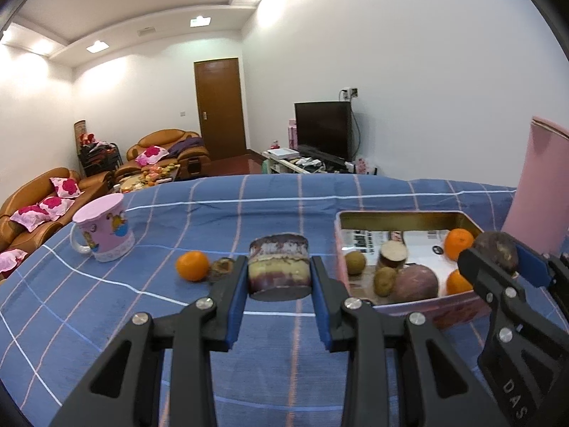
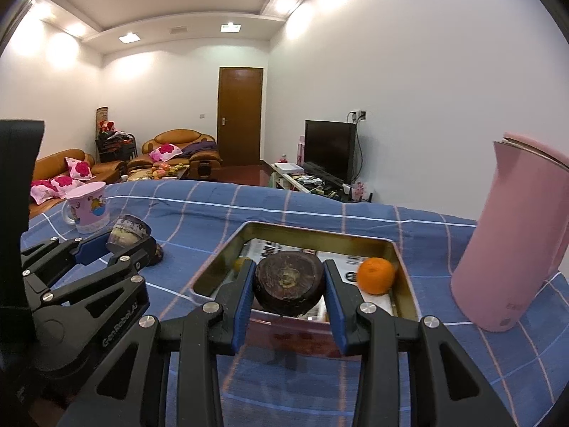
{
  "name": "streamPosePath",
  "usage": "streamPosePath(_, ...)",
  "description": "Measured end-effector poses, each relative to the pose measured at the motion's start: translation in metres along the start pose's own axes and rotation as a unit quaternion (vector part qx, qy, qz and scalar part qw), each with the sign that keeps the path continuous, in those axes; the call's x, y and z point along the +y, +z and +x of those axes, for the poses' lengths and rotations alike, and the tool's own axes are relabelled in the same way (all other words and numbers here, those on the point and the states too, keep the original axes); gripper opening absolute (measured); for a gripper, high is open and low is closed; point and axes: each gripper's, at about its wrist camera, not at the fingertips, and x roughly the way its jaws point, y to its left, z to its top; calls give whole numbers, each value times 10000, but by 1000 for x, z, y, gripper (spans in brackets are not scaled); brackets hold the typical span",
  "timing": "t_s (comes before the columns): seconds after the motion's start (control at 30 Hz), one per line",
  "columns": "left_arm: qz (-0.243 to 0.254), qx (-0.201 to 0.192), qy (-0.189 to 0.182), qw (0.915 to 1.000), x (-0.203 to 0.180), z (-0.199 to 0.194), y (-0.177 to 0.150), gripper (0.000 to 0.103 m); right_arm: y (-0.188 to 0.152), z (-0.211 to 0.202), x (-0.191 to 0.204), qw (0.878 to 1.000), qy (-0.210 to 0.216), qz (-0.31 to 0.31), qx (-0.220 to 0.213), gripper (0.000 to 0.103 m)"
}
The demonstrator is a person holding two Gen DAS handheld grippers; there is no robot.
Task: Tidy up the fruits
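Two grippers w/ blue pads, both loaded. Left gripper point(image 1: 279, 277) points level over the blue checked cloth point(image 1: 142, 306), held above it, fingers point(image 1: 236, 295) clamped on a cut purple-skinned chunk point(image 1: 278, 267), pale flesh band showing, flat cut faces up and down. From the right wrist cam the same left gripper point(image 2: 117, 245) sits at 9 o'clock, angled toward the mug point(image 2: 87, 210), chunk point(image 2: 128, 229) pinched between its pads.

Right gripper point(image 2: 288, 284) points over the near wall of the tin point(image 2: 227, 249), closed on a dark round fruit point(image 2: 288, 279), stem end facing the cam, pads tight on both sides. In the left cam it shows at 3 o'clock point(image 1: 498, 259), dark fruit point(image 1: 496, 249) gripped, hanging over the tin's point(image 1: 409, 215) right part.

Tin interior: orange point(image 1: 458, 243) at far right corner, second orange point(image 1: 458, 281) nearer, partly behind the right gripper; large purplish fruit point(image 1: 414, 281) near centre front, two brownish-green small fruits point(image 1: 355, 261) point(image 1: 386, 279) to its left, a cut pale-faced piece point(image 1: 393, 252) behind them.

On the cloth at 10 o'clock from the left gripper: a loose orange point(image 1: 192, 265) touching or just beside a small dark fruit point(image 1: 222, 267). Pink mug point(image 1: 103, 227) further left, well apart. Pink jug point(image 2: 515, 235) stands upright at 3 o'clock, just beside the tin.
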Motion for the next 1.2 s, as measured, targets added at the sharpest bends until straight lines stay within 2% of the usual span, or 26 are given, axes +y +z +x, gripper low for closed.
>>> streamPosePath(0.5,313,71,-512,9982,-56,1,3,36,-3,-2,-62,9984,-530,173,37,39)
streamPosePath(0.83,410,192,-911,9948,-97,15,12,36,-1,9,-101,9932,-1059,471,101,39)
streamPosePath(1.03,392,252,-994,9940,-107,28,20,36,3,21,-106,9909,-1231,533,80,39)
streamPosePath(1.2,344,293,-926,9947,-109,44,27,36,10,34,-105,9901,-1304,516,72,39)
